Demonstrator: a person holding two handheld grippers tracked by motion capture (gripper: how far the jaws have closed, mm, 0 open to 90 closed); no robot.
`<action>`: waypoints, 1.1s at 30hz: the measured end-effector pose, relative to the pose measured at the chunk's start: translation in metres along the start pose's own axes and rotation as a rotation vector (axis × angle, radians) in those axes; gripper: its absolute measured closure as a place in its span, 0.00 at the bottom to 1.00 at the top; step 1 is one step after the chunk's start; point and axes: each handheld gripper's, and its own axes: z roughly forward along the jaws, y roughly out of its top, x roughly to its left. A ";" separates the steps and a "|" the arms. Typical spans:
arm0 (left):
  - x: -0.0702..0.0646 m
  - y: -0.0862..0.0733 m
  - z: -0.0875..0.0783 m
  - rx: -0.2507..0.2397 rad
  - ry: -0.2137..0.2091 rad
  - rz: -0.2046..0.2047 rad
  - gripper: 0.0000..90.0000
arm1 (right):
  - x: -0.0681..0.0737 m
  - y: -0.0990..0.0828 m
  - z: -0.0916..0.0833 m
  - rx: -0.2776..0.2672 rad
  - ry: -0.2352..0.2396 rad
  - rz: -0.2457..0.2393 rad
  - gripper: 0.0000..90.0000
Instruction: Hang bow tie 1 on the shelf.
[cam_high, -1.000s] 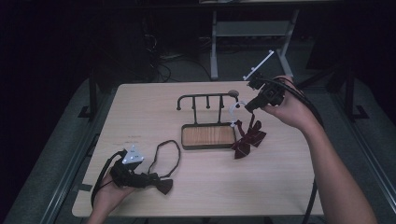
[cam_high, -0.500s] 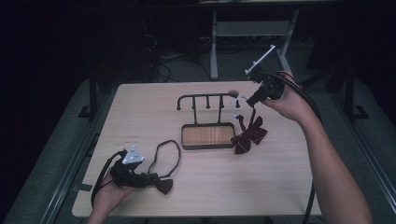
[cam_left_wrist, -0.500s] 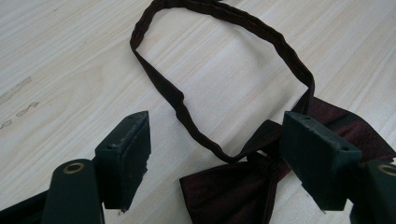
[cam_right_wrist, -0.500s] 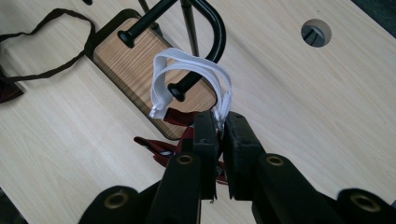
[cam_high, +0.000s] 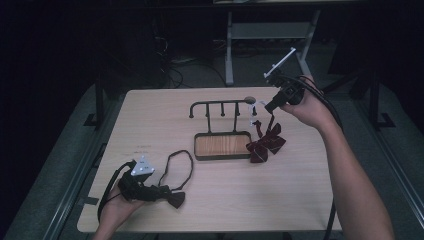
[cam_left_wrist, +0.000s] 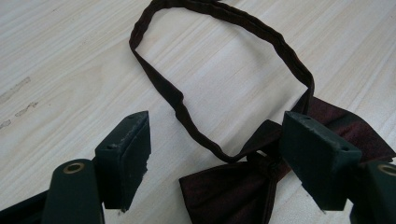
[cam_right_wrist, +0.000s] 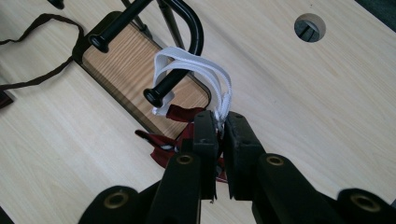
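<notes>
A black hook rack (cam_high: 222, 106) stands on a wooden base (cam_high: 222, 145) at mid-table. My right gripper (cam_right_wrist: 219, 119) is shut on the white strap (cam_right_wrist: 196, 65) of a dark red bow tie (cam_right_wrist: 166, 144). The strap is looped over the rack's end peg (cam_right_wrist: 163, 86). In the high view the right gripper (cam_high: 268, 107) is at the rack's right end, and the red bow tie (cam_high: 267, 144) hangs down onto the table beside the base. My left gripper (cam_left_wrist: 217, 135) stands open over a dark bow tie (cam_left_wrist: 233, 191), its strap loop (cam_left_wrist: 224, 11) lying flat; both are at the table's front left (cam_high: 172, 197).
The wooden table (cam_high: 300, 200) has a round cable hole (cam_right_wrist: 309, 26) behind the rack. The dark tie's strap loop (cam_high: 180, 165) lies left of the base. A metal stand (cam_high: 270, 30) and cables sit on the floor beyond the table's far edge.
My right hand has shifted a little toward the far side of the rack with the white strap in its jaws. The left hand and the dark bow tie have stayed put.
</notes>
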 end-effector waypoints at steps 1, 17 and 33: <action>0.000 0.000 0.000 0.000 0.001 0.001 0.28 | -0.001 0.000 0.001 -0.001 0.000 0.004 0.93; 0.000 0.000 0.000 -0.003 -0.001 -0.003 0.28 | -0.007 -0.005 0.012 0.008 0.021 0.028 0.92; -0.001 0.000 0.001 -0.004 -0.001 -0.009 0.28 | -0.009 -0.015 0.017 0.000 0.051 0.032 0.87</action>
